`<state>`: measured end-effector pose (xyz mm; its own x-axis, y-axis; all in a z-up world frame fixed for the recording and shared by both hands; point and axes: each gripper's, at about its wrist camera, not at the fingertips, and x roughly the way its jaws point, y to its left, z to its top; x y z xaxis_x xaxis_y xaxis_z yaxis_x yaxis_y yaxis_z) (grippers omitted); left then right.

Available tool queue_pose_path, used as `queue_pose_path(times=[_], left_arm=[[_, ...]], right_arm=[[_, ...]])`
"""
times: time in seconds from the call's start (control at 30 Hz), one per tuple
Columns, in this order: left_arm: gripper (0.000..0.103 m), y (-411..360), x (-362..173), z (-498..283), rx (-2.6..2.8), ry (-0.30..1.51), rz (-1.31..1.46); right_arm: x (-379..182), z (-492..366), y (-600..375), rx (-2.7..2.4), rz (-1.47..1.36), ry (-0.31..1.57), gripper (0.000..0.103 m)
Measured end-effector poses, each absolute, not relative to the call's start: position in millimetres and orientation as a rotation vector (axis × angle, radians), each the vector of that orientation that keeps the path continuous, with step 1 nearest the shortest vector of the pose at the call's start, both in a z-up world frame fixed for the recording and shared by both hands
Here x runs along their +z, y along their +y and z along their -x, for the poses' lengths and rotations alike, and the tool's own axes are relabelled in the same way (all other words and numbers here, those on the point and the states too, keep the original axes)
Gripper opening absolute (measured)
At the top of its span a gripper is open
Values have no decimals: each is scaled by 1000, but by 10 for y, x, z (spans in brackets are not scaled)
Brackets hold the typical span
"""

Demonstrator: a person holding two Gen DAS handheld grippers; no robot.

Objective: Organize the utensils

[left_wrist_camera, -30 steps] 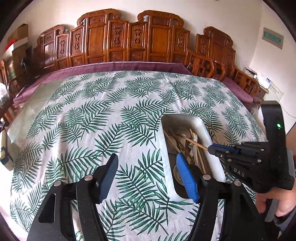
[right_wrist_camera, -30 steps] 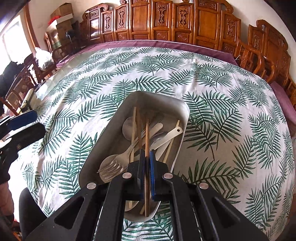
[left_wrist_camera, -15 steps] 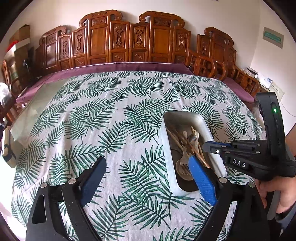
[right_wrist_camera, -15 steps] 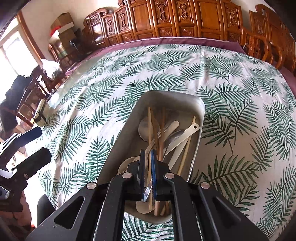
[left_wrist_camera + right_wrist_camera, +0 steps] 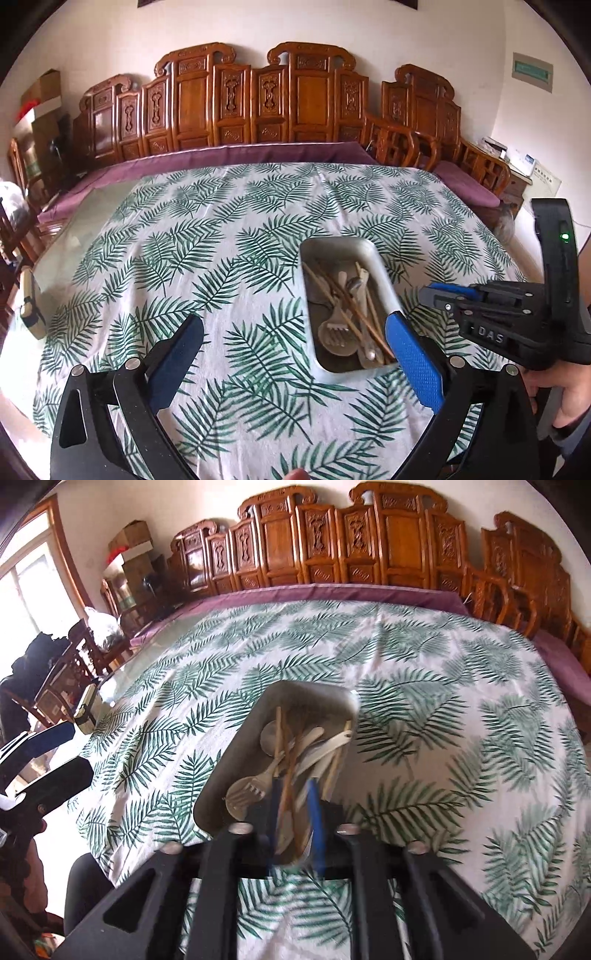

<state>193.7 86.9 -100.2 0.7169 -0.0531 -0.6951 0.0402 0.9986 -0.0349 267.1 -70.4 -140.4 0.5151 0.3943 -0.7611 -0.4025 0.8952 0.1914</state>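
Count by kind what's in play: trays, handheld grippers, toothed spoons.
Grey rectangular tray: 1
Black blue-padded handheld grippers: 2, left gripper and right gripper
Pale toothed spoon: 1
Total: 4
Wooden chopsticks and other spoons overlap too much to count.

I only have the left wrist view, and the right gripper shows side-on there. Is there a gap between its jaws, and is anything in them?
Observer: In the right wrist view the right gripper shows a narrow gap. Its jaws have just been opening and pinch nothing; the chopsticks lie in the tray beyond them.
Operator: What's past the table's left side, outside my frame?
Observer: A bright window with a wooden frame.
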Motion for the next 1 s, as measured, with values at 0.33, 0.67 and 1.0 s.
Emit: queue_pose_path(times=[0.33,0.67,1.0], left_arm=[[95,429,-916,-1490,-47,745,-17],[95,64,-803,-1109,-44,706,-40],[95,-48,-254,-758,-35,595,-22]], right_arm=[[-1098,-2081,-1330,403,-22,810,85],[-929,-1479,-1710,293,-4,739,100],[-386,-1024,-1874,261,-20,579,100]])
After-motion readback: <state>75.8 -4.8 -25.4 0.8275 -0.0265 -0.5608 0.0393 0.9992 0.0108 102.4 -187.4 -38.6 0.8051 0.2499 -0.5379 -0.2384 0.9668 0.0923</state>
